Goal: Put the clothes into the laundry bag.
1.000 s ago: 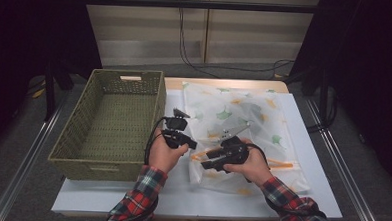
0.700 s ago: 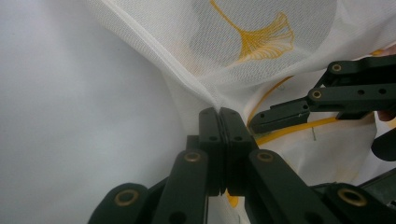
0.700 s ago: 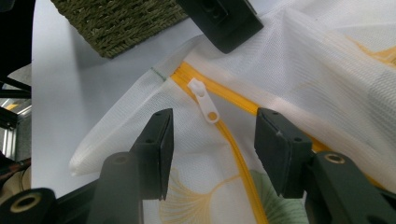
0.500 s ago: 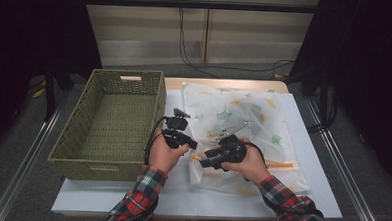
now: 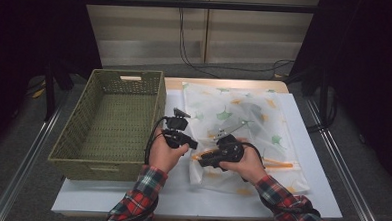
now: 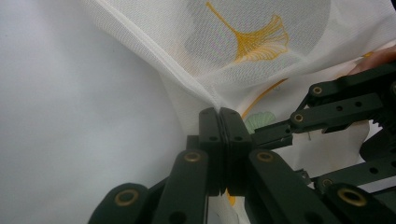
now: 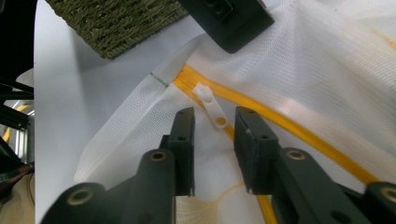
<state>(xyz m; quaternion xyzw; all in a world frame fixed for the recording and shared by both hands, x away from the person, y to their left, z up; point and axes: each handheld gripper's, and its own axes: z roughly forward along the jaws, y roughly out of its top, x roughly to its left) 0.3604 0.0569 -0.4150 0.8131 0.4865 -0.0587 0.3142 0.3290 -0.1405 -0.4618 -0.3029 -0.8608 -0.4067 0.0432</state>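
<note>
White mesh bag (image 6: 261,37) clamped in left gripper (image 6: 219,119) jaws, right gripper (image 7: 214,123) jaws closing, apart around zipper pull (image 7: 211,106).

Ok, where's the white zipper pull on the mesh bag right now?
In the right gripper view the zipper pull lies on the orange zipper, just ahead of the right gripper, between its closing jaws but not yet pinched.

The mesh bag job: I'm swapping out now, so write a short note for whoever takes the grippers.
Left gripper: shut on the mesh bag, pinching its corner fabric.
Right gripper: jaws have just been closing, either side of the white zipper pull, not yet pressing it.
Bag lies flat on the white table, beside the wicker basket.
Done: corner anchored, pull lined up.
Left: probably grip the pull and run it along the orange zipper.
</note>
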